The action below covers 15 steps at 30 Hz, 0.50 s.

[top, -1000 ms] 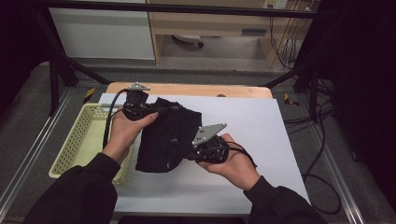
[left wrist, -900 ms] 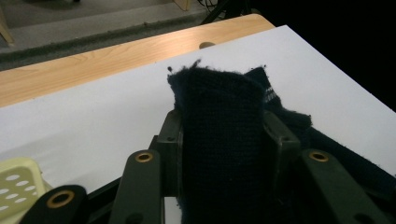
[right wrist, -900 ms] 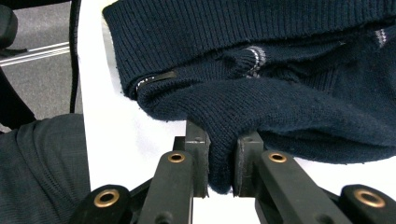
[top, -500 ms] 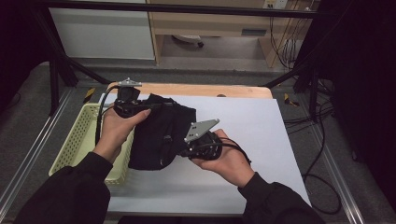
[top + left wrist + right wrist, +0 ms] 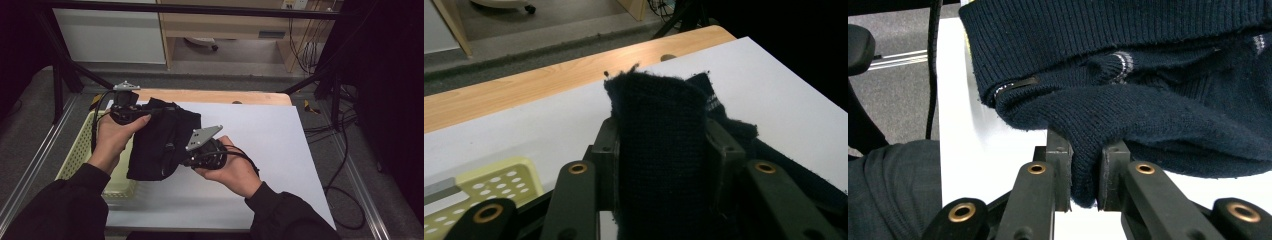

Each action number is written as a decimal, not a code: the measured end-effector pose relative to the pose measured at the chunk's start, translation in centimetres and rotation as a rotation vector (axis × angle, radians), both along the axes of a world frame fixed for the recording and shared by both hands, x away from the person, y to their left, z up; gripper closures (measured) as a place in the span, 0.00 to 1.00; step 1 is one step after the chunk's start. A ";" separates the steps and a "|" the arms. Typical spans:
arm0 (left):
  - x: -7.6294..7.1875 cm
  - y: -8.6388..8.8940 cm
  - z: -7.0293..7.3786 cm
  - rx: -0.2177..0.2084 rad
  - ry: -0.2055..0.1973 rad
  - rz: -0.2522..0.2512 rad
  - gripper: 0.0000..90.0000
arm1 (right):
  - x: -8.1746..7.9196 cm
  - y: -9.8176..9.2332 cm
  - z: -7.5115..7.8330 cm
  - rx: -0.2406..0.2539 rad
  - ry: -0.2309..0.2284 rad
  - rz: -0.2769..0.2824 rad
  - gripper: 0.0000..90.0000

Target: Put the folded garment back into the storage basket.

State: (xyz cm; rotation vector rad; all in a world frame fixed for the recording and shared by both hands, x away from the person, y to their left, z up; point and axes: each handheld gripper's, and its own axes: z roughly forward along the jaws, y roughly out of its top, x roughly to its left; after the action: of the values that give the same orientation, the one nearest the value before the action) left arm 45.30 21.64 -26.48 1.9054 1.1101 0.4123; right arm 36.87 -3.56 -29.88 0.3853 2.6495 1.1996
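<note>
Navy knitted sweater (image 5: 162, 142) lifted off white table (image 5: 280, 145); left claw (image 5: 150, 112) grips its 11 o'clock edge, right claw (image 5: 182, 160) its 4 o'clock fold.

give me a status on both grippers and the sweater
Left gripper shut on dark knit sweater. Right gripper shut on a lower fold. Sweater held between them above white sheet. Yellow basket at left, nothing blocking.

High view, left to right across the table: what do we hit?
Yellow basket → left gripper → dark knit garment → right gripper → bare white tabletop.
</note>
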 end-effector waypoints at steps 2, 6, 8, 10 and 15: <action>-0.1 0.4 0.1 -0.001 -0.003 0.005 0.65 | 0.1 0.3 0.1 0.000 -0.001 0.004 0.89; -0.2 1.2 0.3 0.004 -0.009 0.013 0.65 | 0.2 1.1 0.2 0.001 -0.002 0.011 0.89; -0.3 1.7 0.4 0.003 -0.012 0.017 0.65 | 0.3 1.5 0.2 0.002 -0.004 0.016 0.89; -0.4 2.1 0.5 0.005 -0.015 0.023 0.65 | 0.3 1.9 0.3 0.005 -0.005 0.021 0.89; -0.6 3.2 0.7 0.002 -0.018 0.043 0.65 | 0.5 3.0 0.1 0.018 -0.003 0.032 0.89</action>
State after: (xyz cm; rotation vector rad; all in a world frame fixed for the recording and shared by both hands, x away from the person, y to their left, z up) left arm 44.71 24.85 -25.81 1.8791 1.1403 0.4538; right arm 37.34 -0.51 -29.77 0.3448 2.6542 1.2336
